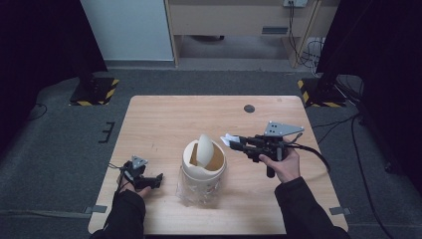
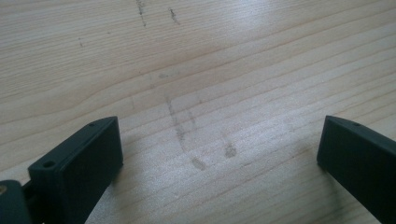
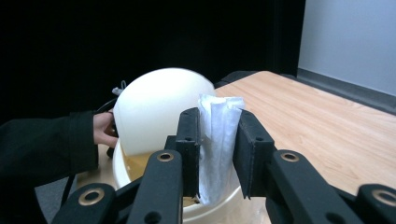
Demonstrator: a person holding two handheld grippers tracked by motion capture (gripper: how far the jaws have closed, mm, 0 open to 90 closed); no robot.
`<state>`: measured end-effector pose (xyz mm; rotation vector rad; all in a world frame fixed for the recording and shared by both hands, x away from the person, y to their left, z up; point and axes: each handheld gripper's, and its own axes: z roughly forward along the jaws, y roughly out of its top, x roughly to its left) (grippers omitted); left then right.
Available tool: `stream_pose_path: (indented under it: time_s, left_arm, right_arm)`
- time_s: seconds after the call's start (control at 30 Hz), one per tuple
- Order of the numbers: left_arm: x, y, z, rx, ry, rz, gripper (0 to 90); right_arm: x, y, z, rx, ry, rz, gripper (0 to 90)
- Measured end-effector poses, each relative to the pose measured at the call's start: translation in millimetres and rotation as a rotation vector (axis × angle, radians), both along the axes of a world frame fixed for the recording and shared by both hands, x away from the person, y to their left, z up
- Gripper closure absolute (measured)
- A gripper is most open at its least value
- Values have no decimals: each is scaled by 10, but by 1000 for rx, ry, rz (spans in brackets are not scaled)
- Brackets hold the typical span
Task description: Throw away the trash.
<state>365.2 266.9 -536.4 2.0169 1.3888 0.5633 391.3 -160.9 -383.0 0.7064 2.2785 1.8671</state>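
Right now: white packet pinched over the bin.
Right fingers (image 3: 217, 154) clamp a folded white packet (image 3: 215, 140) at frame centre, just above the cream bin (image 1: 203, 167) with its tilted swing lid (image 3: 154, 109); left fingers (image 2: 219, 158) gape empty over the desk (image 1: 164, 124), lower left.

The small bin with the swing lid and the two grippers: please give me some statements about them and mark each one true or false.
1. The right gripper is shut on a folded white paper. True.
2. The left gripper holds the bin's lid. False: its jaws stand open over bare table, with nothing between them.
3. The swing lid of the bin is tilted, so the inside shows. True.
4. The white paper already lies inside the bin. False: it is between the right gripper's jaws, near the opening.
5. The bin lies on its side. False: it stands upright.
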Motion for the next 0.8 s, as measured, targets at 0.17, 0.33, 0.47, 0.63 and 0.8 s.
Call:
stream_pose_path:
  time_s: [0.17, 0.33, 0.47, 0.63, 0.8]
  left_arm:
    - [0, 0, 0, 0, 0, 0, 0]
    - [0, 0, 0, 0, 0, 0, 0]
    - [0, 0, 0, 0, 0, 0, 0]
    - [0, 0, 0, 0, 0, 0, 0]
    - [0, 0, 0, 0, 0, 0, 0]
  right_arm:
    - [-8, 66, -56, -1, 16, 25, 730]
    - [-15, 102, -90, 2, 33, 48, 731]
    - [-27, 122, -114, -3, 42, 61, 732]
    - [-34, 163, -159, -11, 58, 77, 732]
    - [-39, 186, -190, -18, 72, 85, 734]
